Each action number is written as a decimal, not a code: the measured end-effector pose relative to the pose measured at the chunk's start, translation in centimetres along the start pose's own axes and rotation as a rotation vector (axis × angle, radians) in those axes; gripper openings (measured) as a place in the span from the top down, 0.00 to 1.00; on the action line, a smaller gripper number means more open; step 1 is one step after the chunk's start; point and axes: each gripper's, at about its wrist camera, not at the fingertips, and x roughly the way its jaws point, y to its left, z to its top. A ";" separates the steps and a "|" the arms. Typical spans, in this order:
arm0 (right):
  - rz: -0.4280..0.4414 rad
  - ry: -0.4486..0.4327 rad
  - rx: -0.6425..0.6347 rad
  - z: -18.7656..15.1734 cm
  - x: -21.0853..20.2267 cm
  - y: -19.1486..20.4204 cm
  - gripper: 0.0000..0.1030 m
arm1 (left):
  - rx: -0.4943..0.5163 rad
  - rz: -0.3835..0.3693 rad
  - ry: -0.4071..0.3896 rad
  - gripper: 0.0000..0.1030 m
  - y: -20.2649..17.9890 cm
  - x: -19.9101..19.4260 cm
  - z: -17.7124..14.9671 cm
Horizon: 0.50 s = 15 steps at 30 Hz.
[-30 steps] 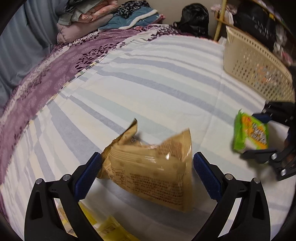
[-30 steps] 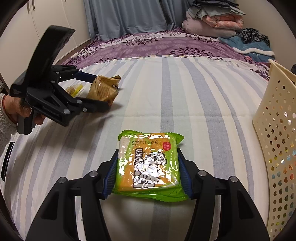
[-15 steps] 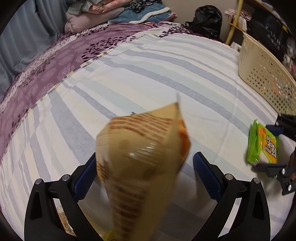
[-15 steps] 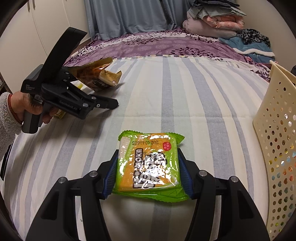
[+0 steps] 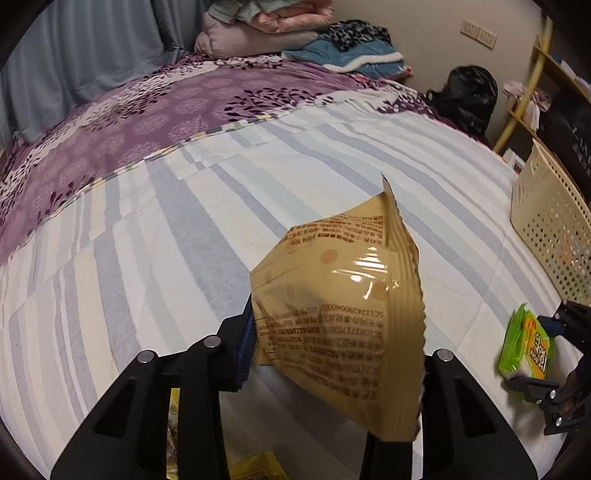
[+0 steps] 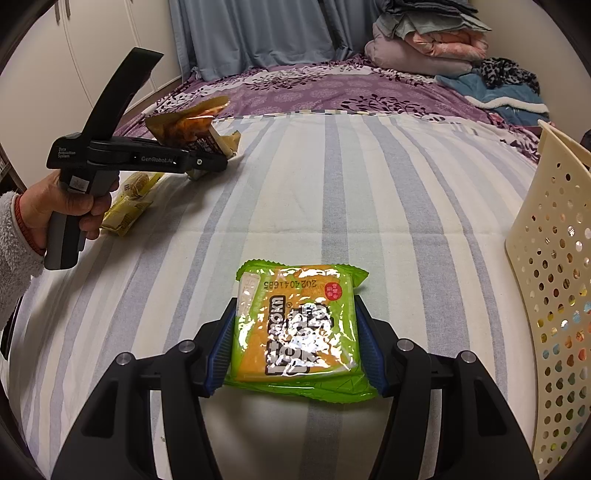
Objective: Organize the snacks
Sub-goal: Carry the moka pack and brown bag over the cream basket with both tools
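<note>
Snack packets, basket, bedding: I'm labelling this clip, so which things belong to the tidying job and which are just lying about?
Part of the job:
- tan snack packet, clamped in the left gripper, whose jaws have just been closing
- green snack packet, held in the right gripper
- yellow snack packets on the striped sheet
- cream perforated basket

Lying about:
- folded blankets
- black bag
- curtain

Three snack packets lie in view on a striped bedspread (image 6: 369,192): one tan packet (image 5: 343,317), one green-and-orange packet (image 6: 297,328) and one yellow packet (image 6: 129,206). Two handheld grippers appear, the left gripper (image 5: 332,354) and the right gripper (image 6: 295,347). One cream perforated basket (image 6: 554,295) stands at the edge. One hand (image 6: 62,206) shows.
</note>
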 end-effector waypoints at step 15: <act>0.043 -0.041 0.034 -0.7 -1.9 0.0 0.44 | -0.018 0.016 -0.063 0.64 -3.5 -5.4 -1.0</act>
